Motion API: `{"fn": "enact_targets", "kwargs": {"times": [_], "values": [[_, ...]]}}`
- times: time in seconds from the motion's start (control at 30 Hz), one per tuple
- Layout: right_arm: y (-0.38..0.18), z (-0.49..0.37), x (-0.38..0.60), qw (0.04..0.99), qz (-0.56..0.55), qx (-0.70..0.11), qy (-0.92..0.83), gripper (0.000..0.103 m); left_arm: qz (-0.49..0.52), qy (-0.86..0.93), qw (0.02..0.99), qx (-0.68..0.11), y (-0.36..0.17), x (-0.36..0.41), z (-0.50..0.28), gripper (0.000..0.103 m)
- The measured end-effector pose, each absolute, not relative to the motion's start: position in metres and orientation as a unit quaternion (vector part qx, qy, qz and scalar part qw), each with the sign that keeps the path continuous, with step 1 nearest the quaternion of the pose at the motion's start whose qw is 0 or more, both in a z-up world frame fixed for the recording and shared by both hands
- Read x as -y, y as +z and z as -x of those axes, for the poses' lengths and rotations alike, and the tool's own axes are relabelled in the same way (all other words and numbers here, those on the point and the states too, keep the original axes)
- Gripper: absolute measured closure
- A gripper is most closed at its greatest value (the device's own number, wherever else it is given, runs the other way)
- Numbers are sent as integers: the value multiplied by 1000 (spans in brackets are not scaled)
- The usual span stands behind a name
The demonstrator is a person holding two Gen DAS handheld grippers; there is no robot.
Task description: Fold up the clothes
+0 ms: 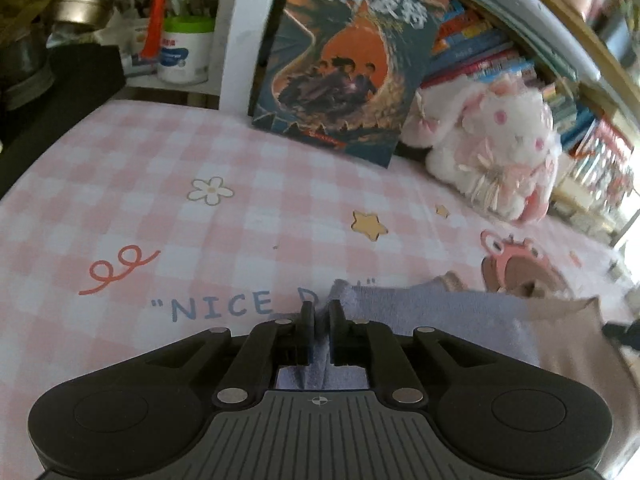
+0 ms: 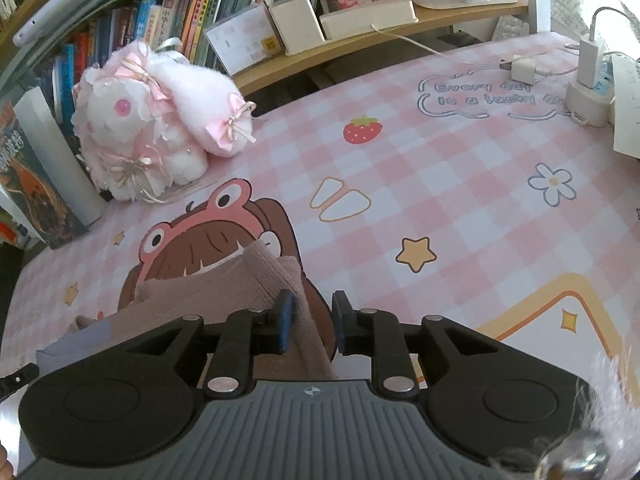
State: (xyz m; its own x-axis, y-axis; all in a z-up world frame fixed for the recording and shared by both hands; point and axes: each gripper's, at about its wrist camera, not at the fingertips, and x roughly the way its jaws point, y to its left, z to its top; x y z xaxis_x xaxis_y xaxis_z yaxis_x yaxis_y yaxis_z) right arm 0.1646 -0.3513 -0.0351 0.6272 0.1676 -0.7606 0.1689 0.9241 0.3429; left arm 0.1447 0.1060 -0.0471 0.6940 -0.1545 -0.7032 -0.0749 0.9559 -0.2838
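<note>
- The left gripper (image 1: pixel 322 312) has its jaws nearly together, pinching the lavender end of a small knitted garment (image 1: pixel 440 320) between the pads.
- The right gripper (image 2: pixel 312 322) has its jaws a little apart; the ribbed tan end of the garment (image 2: pixel 240 288) passes between them and touches the left pad, but whether the right pad presses on it cannot be told.
- The garment lies on the pink checked tablecloth (image 1: pixel 160 184), stretched between the 2 grippers, over the printed frog-hat girl (image 2: pixel 208 232).
- It looks light, soft and limp: likely to sag and bunch wherever it is unsupported, and not fragile or slippery.
- Judging by this, the 2 ends or corners are the best holds, taken at the thicker ribbed edge.
- Its near part is hidden under both gripper bodies, so its full shape and kind are unclear.
- The left view is blurred; a plush toy (image 2: pixel 160 120) and a book (image 1: pixel 340 60) stand well apart from it.
</note>
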Motion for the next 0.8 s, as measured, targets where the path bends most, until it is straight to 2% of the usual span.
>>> {"fn": "enact_targets", "kwargs": {"times": [0.1, 0.23, 0.37, 0.5, 0.8], "values": [[-28, -157, 352, 885, -191, -425, 6, 83, 128, 2, 920, -370, -33, -105, -133, 78], [-19, -144, 353, 892, -173, -418, 22, 82, 121, 11, 926, -358, -20, -102, -111, 77], [-13, -132, 357, 897, -151, -413, 39, 72, 123, 31, 925, -358, -15, -90, -84, 77], [-8, -119, 361, 903, -118, -407, 64, 65, 130, 61, 923, -358, -12, -71, -52, 67], [-4, -83, 380, 901, -25, -405, 153, 56, 152, 119, 915, -355, -18, -3, 4, 64]]}}
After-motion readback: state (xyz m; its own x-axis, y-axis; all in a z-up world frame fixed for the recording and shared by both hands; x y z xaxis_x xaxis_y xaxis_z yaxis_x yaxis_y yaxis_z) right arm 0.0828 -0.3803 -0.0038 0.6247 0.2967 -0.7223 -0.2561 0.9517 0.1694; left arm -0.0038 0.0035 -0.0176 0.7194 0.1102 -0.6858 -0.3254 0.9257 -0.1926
